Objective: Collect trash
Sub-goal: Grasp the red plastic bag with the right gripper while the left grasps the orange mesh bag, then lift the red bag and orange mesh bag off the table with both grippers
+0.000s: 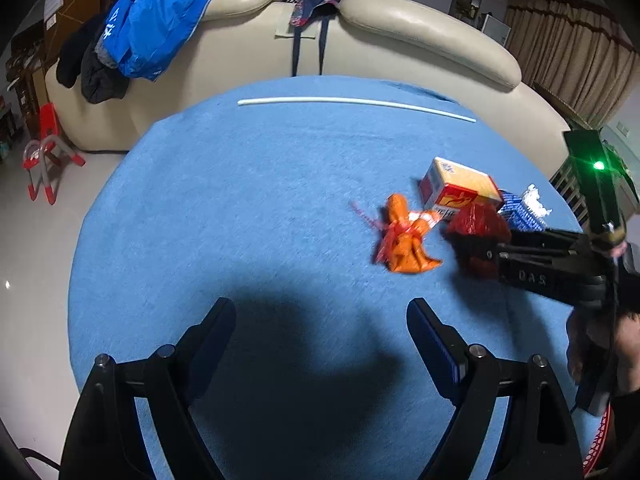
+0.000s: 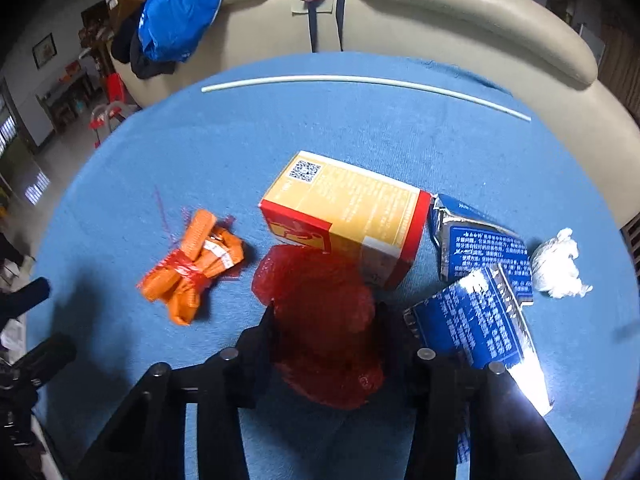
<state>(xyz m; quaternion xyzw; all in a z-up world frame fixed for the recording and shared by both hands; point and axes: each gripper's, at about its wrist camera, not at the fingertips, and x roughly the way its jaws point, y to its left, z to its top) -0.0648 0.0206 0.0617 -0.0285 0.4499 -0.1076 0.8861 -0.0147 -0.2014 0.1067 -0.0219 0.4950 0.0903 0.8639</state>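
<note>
Trash lies on a blue tablecloth (image 1: 248,208). My right gripper (image 2: 326,312) is shut on a crumpled red plastic bag (image 2: 320,304); the bag also shows in the left wrist view (image 1: 478,222), held by the right gripper (image 1: 476,248). An orange wrapper bundle (image 2: 196,264) lies to its left, also in the left wrist view (image 1: 404,240). A yellow-and-red box (image 2: 352,216) lies behind the bag. Torn blue cartons (image 2: 476,276) and a white paper wad (image 2: 560,264) lie to the right. My left gripper (image 1: 320,328) is open and empty above bare cloth.
A long white tube (image 1: 352,102) lies across the far side of the table. A cream sofa (image 1: 400,40) stands behind it, with a blue jacket (image 1: 156,20) draped over it. A red stool (image 1: 44,148) stands on the floor at left.
</note>
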